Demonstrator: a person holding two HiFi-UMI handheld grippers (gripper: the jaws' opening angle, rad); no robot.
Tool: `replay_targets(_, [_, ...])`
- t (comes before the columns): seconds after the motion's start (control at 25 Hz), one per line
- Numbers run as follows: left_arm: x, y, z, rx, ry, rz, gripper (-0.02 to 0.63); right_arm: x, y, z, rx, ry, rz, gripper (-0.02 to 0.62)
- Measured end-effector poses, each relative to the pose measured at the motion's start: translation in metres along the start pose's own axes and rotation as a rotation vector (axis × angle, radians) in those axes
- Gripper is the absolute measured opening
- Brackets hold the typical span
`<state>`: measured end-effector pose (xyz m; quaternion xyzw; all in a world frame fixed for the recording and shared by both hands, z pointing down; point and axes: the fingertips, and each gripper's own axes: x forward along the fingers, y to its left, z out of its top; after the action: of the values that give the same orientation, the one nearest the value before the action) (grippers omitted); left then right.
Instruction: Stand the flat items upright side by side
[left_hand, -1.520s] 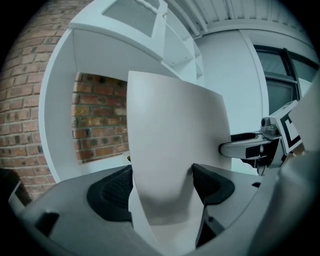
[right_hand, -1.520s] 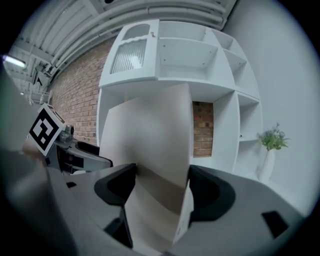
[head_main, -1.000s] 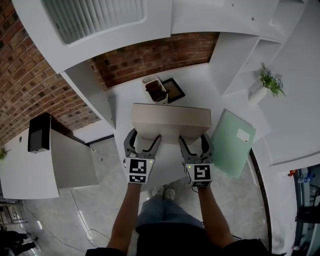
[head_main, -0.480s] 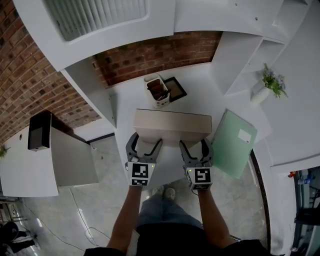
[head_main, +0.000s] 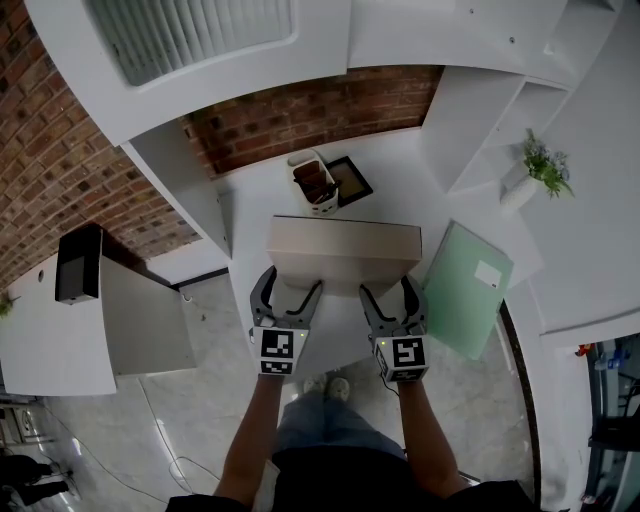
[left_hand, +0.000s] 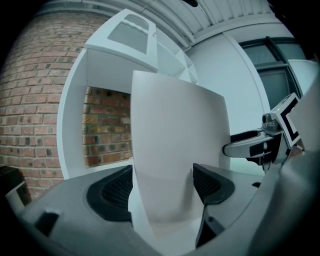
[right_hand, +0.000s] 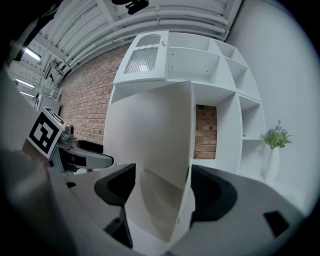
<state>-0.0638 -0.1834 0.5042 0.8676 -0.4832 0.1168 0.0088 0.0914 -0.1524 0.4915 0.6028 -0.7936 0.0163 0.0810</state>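
A pale beige box-like file holder (head_main: 345, 245) stands upright in the middle of the white desk (head_main: 400, 170). A green folder (head_main: 465, 285) lies flat to its right. My left gripper (head_main: 290, 283) is at the holder's near left side and my right gripper (head_main: 385, 288) at its near right side. Both point at it, jaws spread. In the left gripper view the holder (left_hand: 175, 150) rises wider than the gap of the left gripper (left_hand: 162, 185). In the right gripper view a corner of the holder (right_hand: 155, 145) stands just in front of the right gripper (right_hand: 162, 187). No pad clearly presses on it.
A white pen cup (head_main: 313, 185) and a dark frame (head_main: 352, 178) stand behind the holder against the brick wall. A vase with a plant (head_main: 540, 165) sits on the shelf unit at the right. A low white cabinet (head_main: 110, 330) stands at the left.
Nothing has visibly changed except a small shift of the head view. Both grippers stay at the holder's near side.
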Motion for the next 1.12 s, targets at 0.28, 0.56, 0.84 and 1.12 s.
replay_targets(0.28, [0.001, 0.001, -0.005, -0.008, 0.009, 0.001, 0.347, -0.001, -0.007, -0.002, 0.006, 0.003, 0.008, 0.333])
replay_targets(0.56, [-0.008, -0.001, -0.004, 0.009, 0.021, -0.015, 0.347, -0.011, -0.016, 0.014, 0.049, -0.021, 0.192, 0.373])
replay_targets(0.84, [-0.013, -0.001, -0.004, 0.0, 0.033, 0.005, 0.347, 0.007, -0.032, 0.028, 0.087, 0.031, 0.521, 0.453])
replay_targets(1.12, [-0.01, 0.0, 0.0, -0.018, 0.027, 0.043, 0.347, 0.033, -0.008, 0.023, 0.014, 0.111, 0.812, 0.466])
